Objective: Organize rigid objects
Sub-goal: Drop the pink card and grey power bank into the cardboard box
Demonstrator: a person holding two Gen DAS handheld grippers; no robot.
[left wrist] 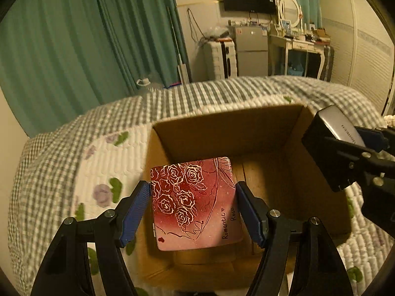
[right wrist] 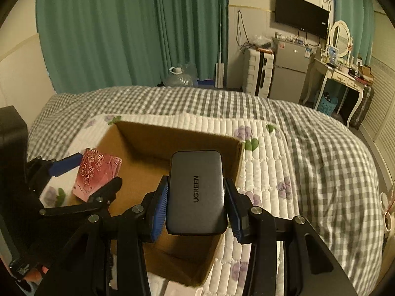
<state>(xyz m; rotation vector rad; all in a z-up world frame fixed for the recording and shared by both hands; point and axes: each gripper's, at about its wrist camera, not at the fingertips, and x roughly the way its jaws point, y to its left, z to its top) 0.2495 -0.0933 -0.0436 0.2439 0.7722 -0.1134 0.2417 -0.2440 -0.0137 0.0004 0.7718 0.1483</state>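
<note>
Now, both grippers hang over the open brown cardboard box, the left gripper pinching the red rose-printed flat case at 6 o'clock and the right gripper clamping the grey rounded UGREEN charger, so simultaneous lowering risks a collision.

- A home bedroom: a bed fills the foreground under a grey-and-white checked quilt with purple flowers.
- Long green curtains hang along the far wall.
- A wall-mounted television sits above a small grey fridge, with a white suitcase beside it.
- A white dressing table with an oval mirror carries small toiletries.
</note>
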